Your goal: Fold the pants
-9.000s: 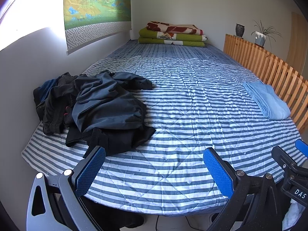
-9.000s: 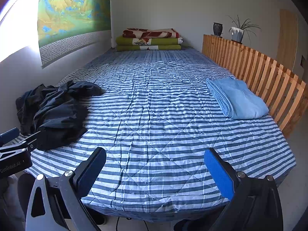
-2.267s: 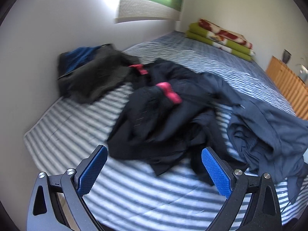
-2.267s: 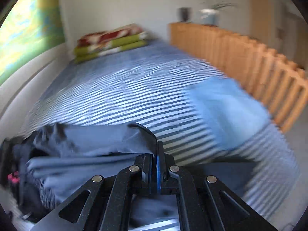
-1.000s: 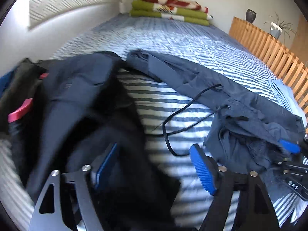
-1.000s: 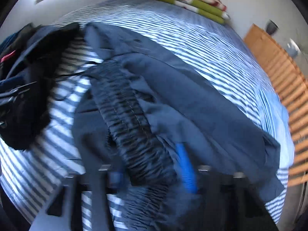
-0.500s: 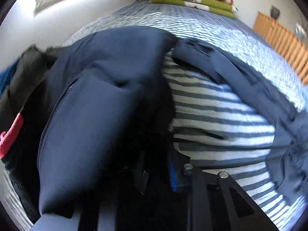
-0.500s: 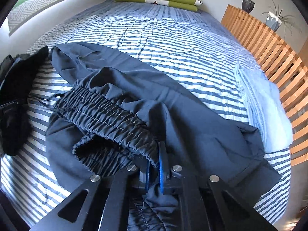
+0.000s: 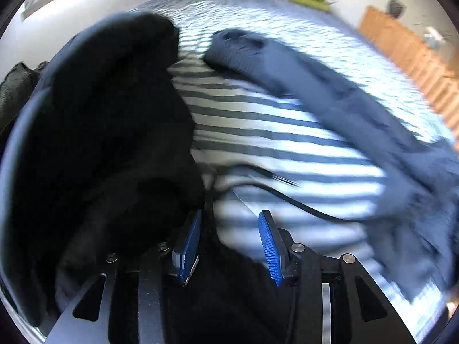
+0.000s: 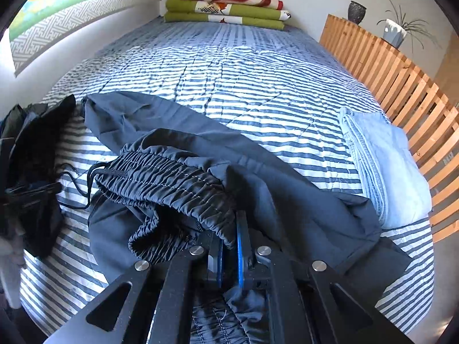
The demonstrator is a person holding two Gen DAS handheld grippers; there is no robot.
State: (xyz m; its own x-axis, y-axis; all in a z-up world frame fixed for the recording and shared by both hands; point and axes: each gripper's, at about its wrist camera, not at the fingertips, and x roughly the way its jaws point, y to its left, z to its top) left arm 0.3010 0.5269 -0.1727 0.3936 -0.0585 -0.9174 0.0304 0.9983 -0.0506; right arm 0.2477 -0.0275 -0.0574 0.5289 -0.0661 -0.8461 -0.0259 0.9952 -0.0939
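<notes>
Right gripper (image 10: pixel 229 246) jaws pinch the pants (image 10: pixel 178 177) waistband; left gripper (image 9: pixel 229 240) jaws (just reopening) empty.

Daylight, bright; left wrist view motion-blurred, right wrist view sharp; fisheye edges bent; source perhaps upper left.

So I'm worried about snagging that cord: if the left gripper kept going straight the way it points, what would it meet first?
Probably the striped bedcover; the left gripper has just reopened, and the black drawstring lies just beyond. Blur hides depth.
</notes>
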